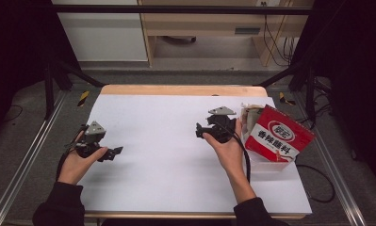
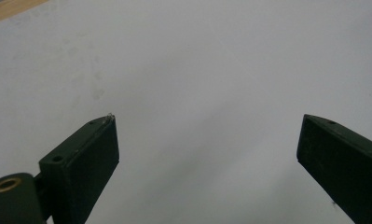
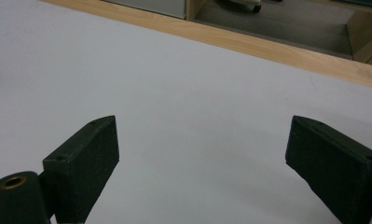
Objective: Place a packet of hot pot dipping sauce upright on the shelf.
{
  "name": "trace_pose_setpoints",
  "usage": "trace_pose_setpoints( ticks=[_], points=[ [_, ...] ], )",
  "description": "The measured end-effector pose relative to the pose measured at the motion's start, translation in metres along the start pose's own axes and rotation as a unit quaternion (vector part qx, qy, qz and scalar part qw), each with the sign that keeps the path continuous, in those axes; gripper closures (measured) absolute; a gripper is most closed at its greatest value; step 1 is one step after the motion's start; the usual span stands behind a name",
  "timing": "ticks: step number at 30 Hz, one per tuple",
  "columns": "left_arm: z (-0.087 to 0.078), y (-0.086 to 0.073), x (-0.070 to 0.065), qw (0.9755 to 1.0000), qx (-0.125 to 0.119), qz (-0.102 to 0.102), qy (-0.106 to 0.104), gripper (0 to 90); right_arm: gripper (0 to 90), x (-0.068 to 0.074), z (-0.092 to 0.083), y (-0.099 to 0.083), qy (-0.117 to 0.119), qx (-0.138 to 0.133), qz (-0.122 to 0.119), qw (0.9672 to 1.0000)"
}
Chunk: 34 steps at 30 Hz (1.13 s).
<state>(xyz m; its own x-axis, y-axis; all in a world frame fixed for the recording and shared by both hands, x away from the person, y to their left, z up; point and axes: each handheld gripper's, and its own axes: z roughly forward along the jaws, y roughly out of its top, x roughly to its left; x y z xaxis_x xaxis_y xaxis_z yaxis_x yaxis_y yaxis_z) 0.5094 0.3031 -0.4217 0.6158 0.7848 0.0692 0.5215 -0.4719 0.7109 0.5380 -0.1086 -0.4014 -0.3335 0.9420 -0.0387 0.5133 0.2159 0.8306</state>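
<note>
In the high view, a bench (image 1: 167, 188) covered by a white sheet carries little: the left hand-held gripper (image 1: 114, 152) sits at the near left, gripped by the person's left hand (image 1: 77, 162), its black jaws pointing right across the sheet, and the right hand-held gripper (image 1: 198, 130) sits right of centre in the right hand (image 1: 229, 148), its jaws pointing left, with a grey three-cornered plate on top and a black cable trailing back along the forearm. The two are well apart with bare sheet between them. Just beside the right hand, at the far right of the bench, a red-and-white packet (image 1: 280, 134) printed with Chinese characters stands tilted in a clear plastic tub (image 1: 265, 165); the right hand-held gripper is near it but faces away from it. How wide the jaws stand is hard to read from this height. The left gripper view settles it for the left hand-held gripper (image 2: 207, 140): its jaws stand wide apart, nothing between them, over white sheet with a sliver of wooden edge at the far left corner. The right gripper view shows the right hand-held gripper (image 3: 202, 140) equally wide open and empty, above the sheet, with the bench's wooden far edge (image 3: 267, 46) and the floor behind.
</note>
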Motion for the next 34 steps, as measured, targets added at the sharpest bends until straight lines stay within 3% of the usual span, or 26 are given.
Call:
trace_pose_setpoints(
  ticks=[21, 30, 34],
  points=[
    [0.006, -0.005, -0.002, 1.0000, 0.005, -0.001, 0.001, 5.7, 9.7, 0.016, 0.018, -0.037, 0.024, 0.035, -0.004, 0.9991],
    [0.004, -0.007, 0.000, 1.0000, 0.002, -0.005, 0.003, 5.7, 9.8, 0.020, 0.016, -0.060, 0.026, 0.063, -0.017, 0.9975],
    [0.002, -0.006, 0.000, 1.0000, -0.002, -0.004, 0.005, 5.7, 9.4, 0.019, 0.014, -0.064, 0.037, 0.070, -0.012, 0.9968]
  ],
)
